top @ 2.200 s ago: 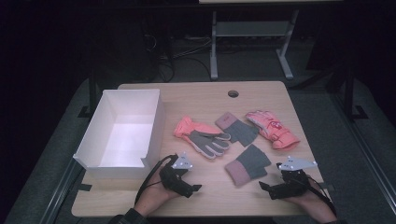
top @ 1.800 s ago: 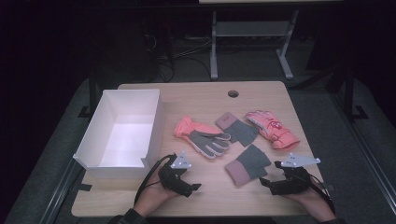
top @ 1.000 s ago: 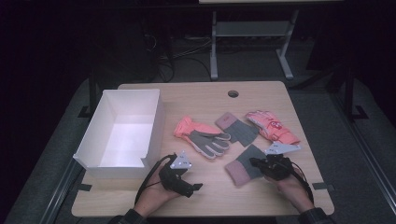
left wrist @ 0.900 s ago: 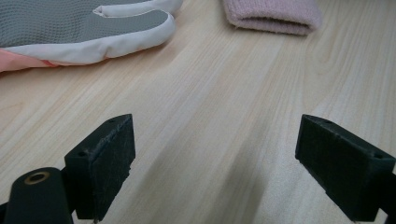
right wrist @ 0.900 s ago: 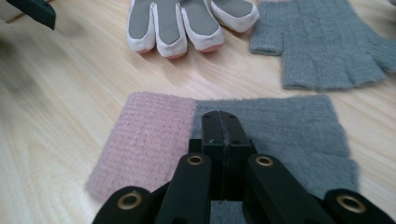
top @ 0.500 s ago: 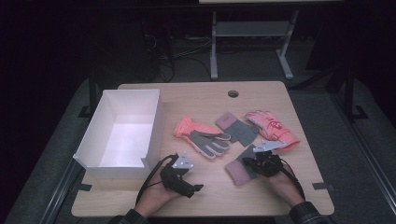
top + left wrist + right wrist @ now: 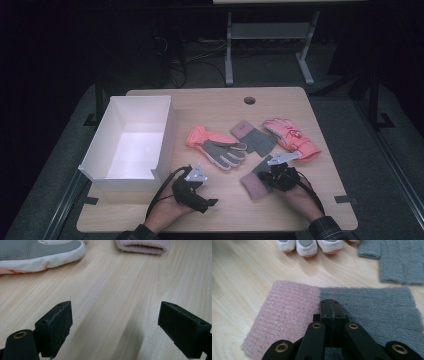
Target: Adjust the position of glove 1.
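Observation:
A knit glove (image 7: 252,184) with a pink cuff (image 7: 287,315) and a grey body (image 7: 374,307) lies flat at the front right of the table. My right gripper (image 7: 269,175) is over it, jaws shut together, and in the right gripper view its tips (image 7: 330,303) rest where pink meets grey, with no fabric visibly pinched. My left gripper (image 7: 205,202) sits at the front centre, open wide over bare wood (image 7: 116,317). A pink ski glove with a grey palm (image 7: 216,148) lies beyond it, and its fingertip (image 7: 37,252) shows in the left gripper view.
A white open box (image 7: 164,140) stands at the left. A second knit glove (image 7: 253,137) and another pink ski glove (image 7: 292,137) lie at mid right. A cable hole (image 7: 249,100) is at the table's far edge. Grey carpet surrounds the table.
My right gripper has moved left from the table's right front onto the near knit glove and sunk a little. The left gripper has kept still.

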Demonstrator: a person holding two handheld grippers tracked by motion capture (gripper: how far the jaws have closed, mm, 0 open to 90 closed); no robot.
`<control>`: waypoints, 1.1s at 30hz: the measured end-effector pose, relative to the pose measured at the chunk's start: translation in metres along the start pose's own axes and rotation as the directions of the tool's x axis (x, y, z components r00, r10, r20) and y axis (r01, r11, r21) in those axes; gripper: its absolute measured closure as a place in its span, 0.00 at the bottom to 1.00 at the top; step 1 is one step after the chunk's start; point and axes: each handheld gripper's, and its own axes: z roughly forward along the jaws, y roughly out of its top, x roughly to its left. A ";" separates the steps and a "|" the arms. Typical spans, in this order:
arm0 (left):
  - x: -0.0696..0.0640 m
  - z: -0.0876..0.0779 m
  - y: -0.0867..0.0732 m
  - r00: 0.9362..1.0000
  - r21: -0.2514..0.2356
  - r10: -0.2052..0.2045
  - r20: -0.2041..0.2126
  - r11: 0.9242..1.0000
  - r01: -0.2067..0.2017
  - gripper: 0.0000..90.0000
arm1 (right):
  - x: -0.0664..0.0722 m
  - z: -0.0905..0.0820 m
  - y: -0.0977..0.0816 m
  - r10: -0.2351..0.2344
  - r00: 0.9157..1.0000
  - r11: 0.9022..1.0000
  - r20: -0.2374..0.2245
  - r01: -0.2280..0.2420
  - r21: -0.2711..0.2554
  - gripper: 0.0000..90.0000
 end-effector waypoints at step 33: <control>0.002 -0.002 0.000 1.000 0.016 0.022 0.001 1.000 -0.022 0.13 | 0.082 0.022 0.013 -0.155 0.971 0.987 -0.184 0.159 0.006 1.00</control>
